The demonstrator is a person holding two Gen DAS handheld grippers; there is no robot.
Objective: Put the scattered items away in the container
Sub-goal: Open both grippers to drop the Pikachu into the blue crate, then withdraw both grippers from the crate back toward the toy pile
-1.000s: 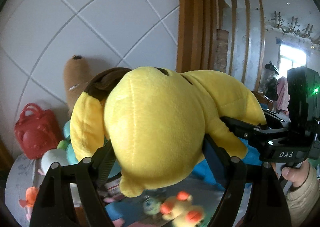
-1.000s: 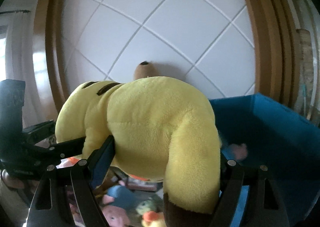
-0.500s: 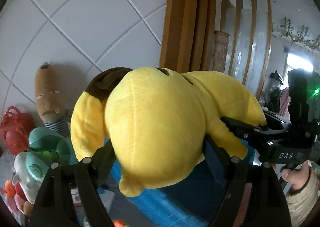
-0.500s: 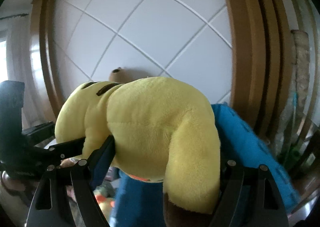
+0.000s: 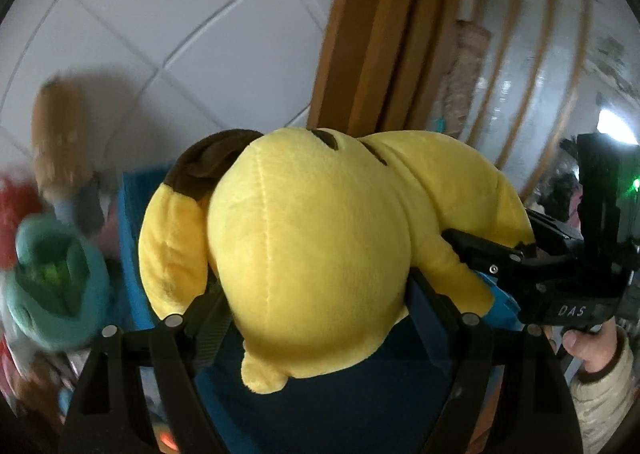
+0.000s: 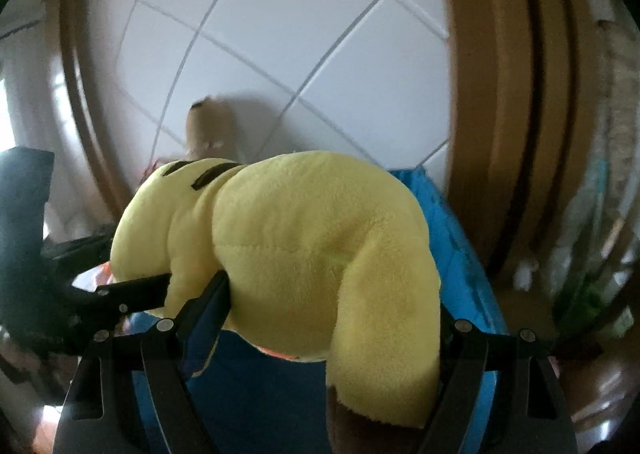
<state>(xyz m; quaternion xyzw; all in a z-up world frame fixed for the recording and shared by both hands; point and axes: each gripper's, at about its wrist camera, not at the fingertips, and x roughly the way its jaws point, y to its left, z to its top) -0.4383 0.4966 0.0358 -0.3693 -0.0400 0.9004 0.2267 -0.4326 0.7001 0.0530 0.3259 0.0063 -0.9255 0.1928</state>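
Note:
A big yellow plush toy [image 5: 312, 254] with brown ear tips and brown back stripes hangs in the air, held from both sides. My left gripper [image 5: 316, 306] is shut on one end of it. My right gripper [image 6: 332, 302] is shut on the other end [image 6: 320, 254]; it also shows at the right of the left wrist view [image 5: 516, 270]. A blue fabric container [image 6: 460, 254] lies below and behind the plush; its dark blue inside [image 5: 360, 406] shows under the toy.
A brown plush [image 5: 60, 142] leans on the white tiled wall [image 5: 180, 34]. A teal toy [image 5: 56, 278] and red item [image 5: 16, 210] sit at left, blurred. A wooden door frame [image 5: 372, 34] stands behind the container. A person's hand [image 5: 588, 350] holds the right gripper.
Both grippers have carried the plush to the right, from above scattered small toys to over the blue container. The toys at left have slid farther left. The grip is unchanged.

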